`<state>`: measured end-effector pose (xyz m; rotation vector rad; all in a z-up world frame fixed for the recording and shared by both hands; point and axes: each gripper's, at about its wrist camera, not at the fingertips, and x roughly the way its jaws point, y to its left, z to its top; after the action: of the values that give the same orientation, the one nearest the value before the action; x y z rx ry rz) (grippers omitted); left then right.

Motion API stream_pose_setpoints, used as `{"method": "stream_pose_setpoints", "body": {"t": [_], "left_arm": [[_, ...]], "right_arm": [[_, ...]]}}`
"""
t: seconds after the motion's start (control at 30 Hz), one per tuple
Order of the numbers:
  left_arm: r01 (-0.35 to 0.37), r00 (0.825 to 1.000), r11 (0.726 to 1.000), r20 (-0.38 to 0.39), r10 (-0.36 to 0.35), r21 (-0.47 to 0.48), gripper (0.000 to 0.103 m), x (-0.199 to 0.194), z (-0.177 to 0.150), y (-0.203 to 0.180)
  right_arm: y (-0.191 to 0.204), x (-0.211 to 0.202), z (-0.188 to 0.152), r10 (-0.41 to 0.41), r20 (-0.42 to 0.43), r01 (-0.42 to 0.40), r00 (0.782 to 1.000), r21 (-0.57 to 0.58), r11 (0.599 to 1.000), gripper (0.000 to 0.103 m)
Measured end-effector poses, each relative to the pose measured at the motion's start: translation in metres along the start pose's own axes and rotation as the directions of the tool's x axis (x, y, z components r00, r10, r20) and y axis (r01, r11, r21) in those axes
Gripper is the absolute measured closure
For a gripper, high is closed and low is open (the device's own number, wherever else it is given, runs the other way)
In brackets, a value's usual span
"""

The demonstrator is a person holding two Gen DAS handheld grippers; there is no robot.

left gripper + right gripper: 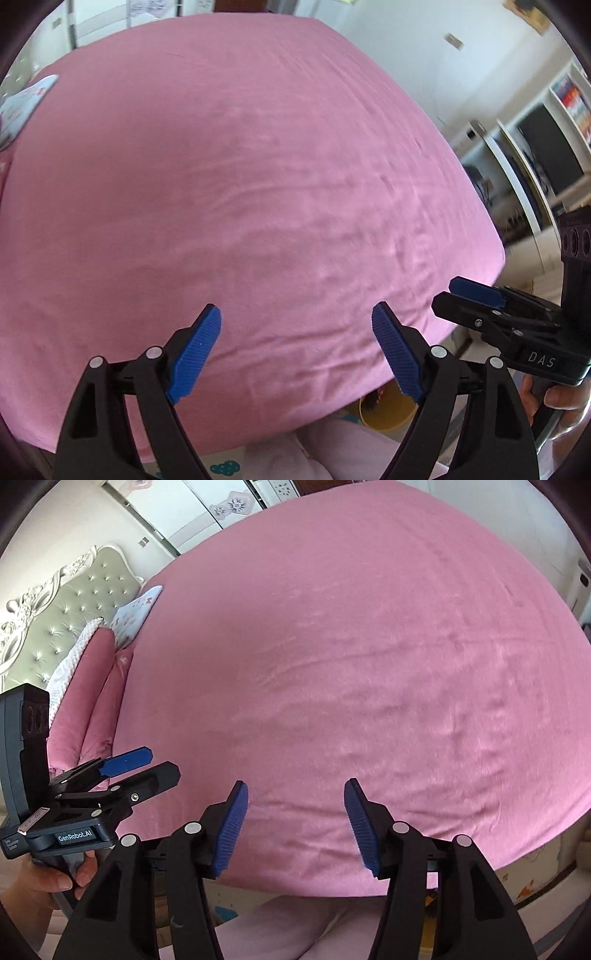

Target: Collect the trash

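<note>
The left gripper (296, 350) is hovering over the near edge of the pink bed sheet (240, 166), with its blue pads (195, 354) standing wide apart and holding nothing. The right gripper (295, 827) is also standing open over the pink bed sheet (351, 646), empty between its pads (231, 829). In the left wrist view, a yellow bin (384, 411) is showing on the floor at about 5 o'clock, below the bed edge. No trash is showing on the sheet. A patterned pillow (136, 614) is lying at 10 o'clock near the headboard (55, 616).
</note>
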<state>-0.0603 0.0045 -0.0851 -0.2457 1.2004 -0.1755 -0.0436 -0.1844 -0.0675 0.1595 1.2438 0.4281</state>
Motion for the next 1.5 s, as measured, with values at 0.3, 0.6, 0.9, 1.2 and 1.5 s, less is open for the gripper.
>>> {"method": "stream_pose_setpoints", "body": {"t": [0.3, 0.6, 0.9, 1.2, 1.5], "left_arm": [[-0.125, 0.974, 0.989, 0.179, 0.137, -0.074, 0.004, -0.057, 0.018, 0.06], [-0.119, 0.964, 0.98, 0.218, 0.153, -0.162, 0.004, -0.082, 0.025, 0.083], [-0.122, 0.964, 0.973, 0.211, 0.164, -0.197, 0.004, -0.097, 0.035, 0.076], [-0.128, 0.953, 0.983, 0.257, 0.158, -0.129, 0.004, -0.113, 0.047, 0.048], [-0.133, 0.949, 0.977, 0.263, 0.174, -0.164, 0.004, -0.115, 0.046, 0.041]], "right_arm": [[0.053, 0.01, 0.037, 0.002, 0.09, 0.007, 0.996, -0.102, 0.995, 0.022], [0.066, 0.011, 0.058, -0.004, 0.134, 0.024, 0.991, -0.145, 0.989, 0.015], [0.073, 0.003, 0.078, 0.021, 0.111, 0.005, 0.994, -0.231, 0.973, 0.015], [0.071, -0.004, 0.09, 0.05, 0.093, -0.023, 0.994, -0.274, 0.961, 0.015], [0.065, -0.005, 0.092, 0.064, 0.082, -0.038, 0.995, -0.285, 0.958, 0.015]]}}
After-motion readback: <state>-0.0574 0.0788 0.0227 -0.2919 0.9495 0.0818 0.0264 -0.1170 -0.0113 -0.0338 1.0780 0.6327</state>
